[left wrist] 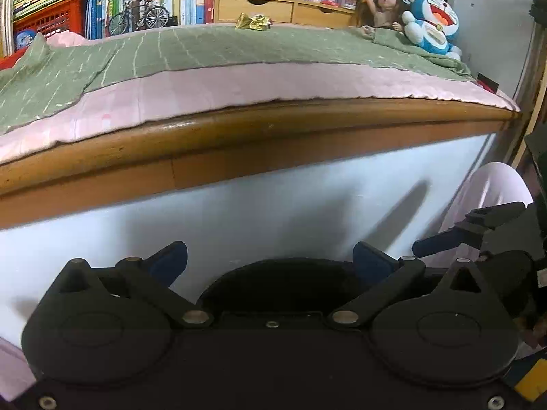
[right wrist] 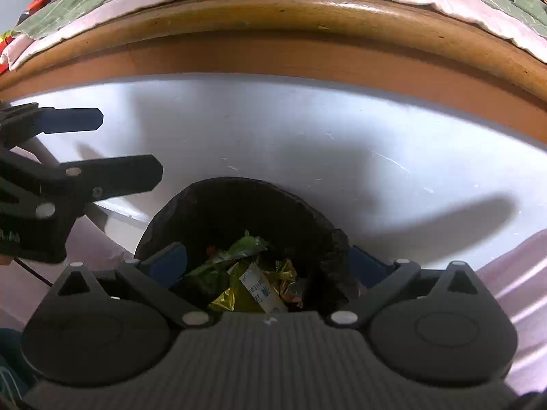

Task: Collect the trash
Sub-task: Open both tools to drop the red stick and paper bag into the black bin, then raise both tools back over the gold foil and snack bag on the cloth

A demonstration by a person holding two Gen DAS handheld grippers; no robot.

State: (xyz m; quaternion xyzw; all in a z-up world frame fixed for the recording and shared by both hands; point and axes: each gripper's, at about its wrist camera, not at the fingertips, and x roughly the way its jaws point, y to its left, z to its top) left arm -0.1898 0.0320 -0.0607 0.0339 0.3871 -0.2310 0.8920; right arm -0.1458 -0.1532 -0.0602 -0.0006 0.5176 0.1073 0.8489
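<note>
A crumpled gold wrapper (left wrist: 253, 22) lies at the far edge of the green blanket (left wrist: 212, 51) on the bed. My left gripper (left wrist: 270, 259) is open wide with nothing between its fingers, and the black bin's rim (left wrist: 277, 268) shows just below it. In the right wrist view the left gripper (right wrist: 130, 145) hangs left of the black trash bin (right wrist: 328, 239), which stands against the bed's white side. My right gripper (right wrist: 270, 259) is open above the bin's mouth. Inside lie a green wrapper (right wrist: 239, 249), gold foil (right wrist: 285, 273) and a white labelled strip (right wrist: 263, 290). The right gripper (left wrist: 441, 230) also shows at the right.
The bed's wooden rail (left wrist: 259, 126) and white side panel (left wrist: 273, 212) face me. A doll (left wrist: 383, 7) and a blue plush toy (left wrist: 430, 24) sit at the bed's far right. Bookshelves, a small wooden drawer unit (left wrist: 283, 8), a model bicycle (left wrist: 140, 17) and a red crate (left wrist: 51, 17) stand behind.
</note>
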